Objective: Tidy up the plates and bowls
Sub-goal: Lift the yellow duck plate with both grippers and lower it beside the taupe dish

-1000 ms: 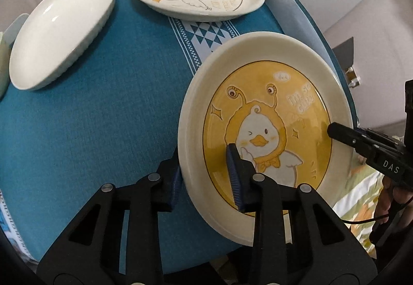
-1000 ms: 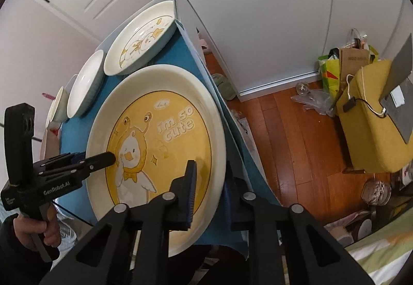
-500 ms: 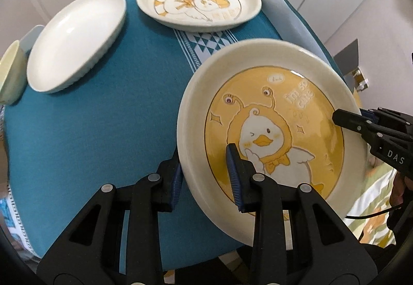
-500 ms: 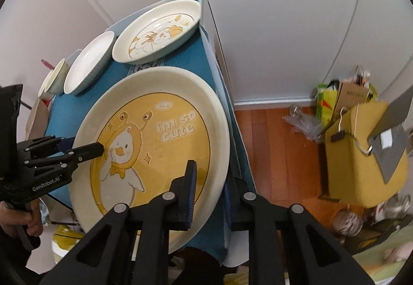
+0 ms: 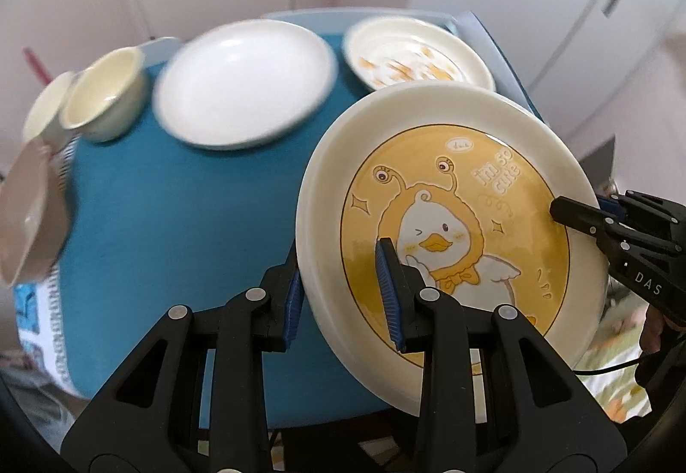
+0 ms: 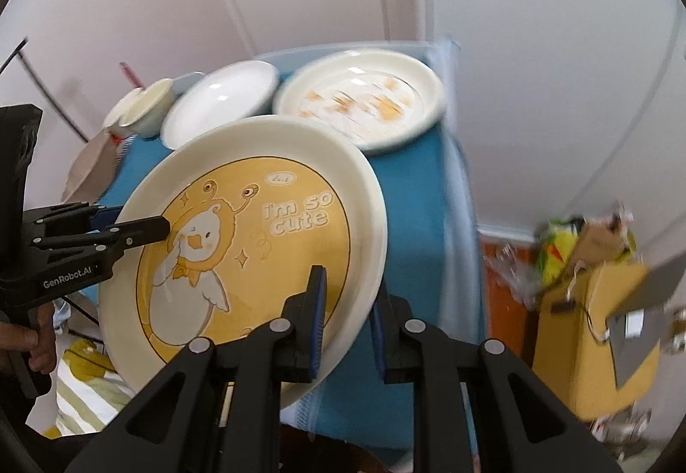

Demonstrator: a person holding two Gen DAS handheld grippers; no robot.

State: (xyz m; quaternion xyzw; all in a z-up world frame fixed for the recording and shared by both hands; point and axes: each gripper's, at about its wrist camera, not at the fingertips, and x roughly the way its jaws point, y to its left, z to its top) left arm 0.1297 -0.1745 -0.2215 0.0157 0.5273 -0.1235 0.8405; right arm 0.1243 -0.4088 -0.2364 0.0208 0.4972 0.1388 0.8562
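- Both tools are on the same thing right now: the big yellow duck plate (image 5: 450, 224), the one with "I'm so cute" printed on it. It's lifted and tilted off the bench (image 5: 171, 216), not resting on anything I can see.
- My left tool (image 5: 343, 297) is pinching the plate's rim at about 7 o'clock of the plate in the left wrist view, one pad under the rim, the other on the yellow face.
- My right tool (image 6: 347, 323) is clamped on the opposite rim, at around 5 o'clock of the plate in the right wrist view. Same deal, rim sandwiched between the pads.
- Out on the blue cloth: a plain white plate (image 5: 244, 83) at 12 o'clock of the bench, a smaller duck-print plate (image 5: 420, 57) at about 1 o'clock, and two cream bowls (image 5: 103, 96) side by side at 10 o'clock. All blurry, so detail is iffy.
- Progress guess: early days. Nothing is stacked yet, plates all sit separately, and whether the bowls touch I can't tell.
- What's left, I reckon: set this big plate down as the base, pile the smaller plates on it, then nest the bowls.
- Two-tool carry on a slick glazed rim, so slipping is my worry.
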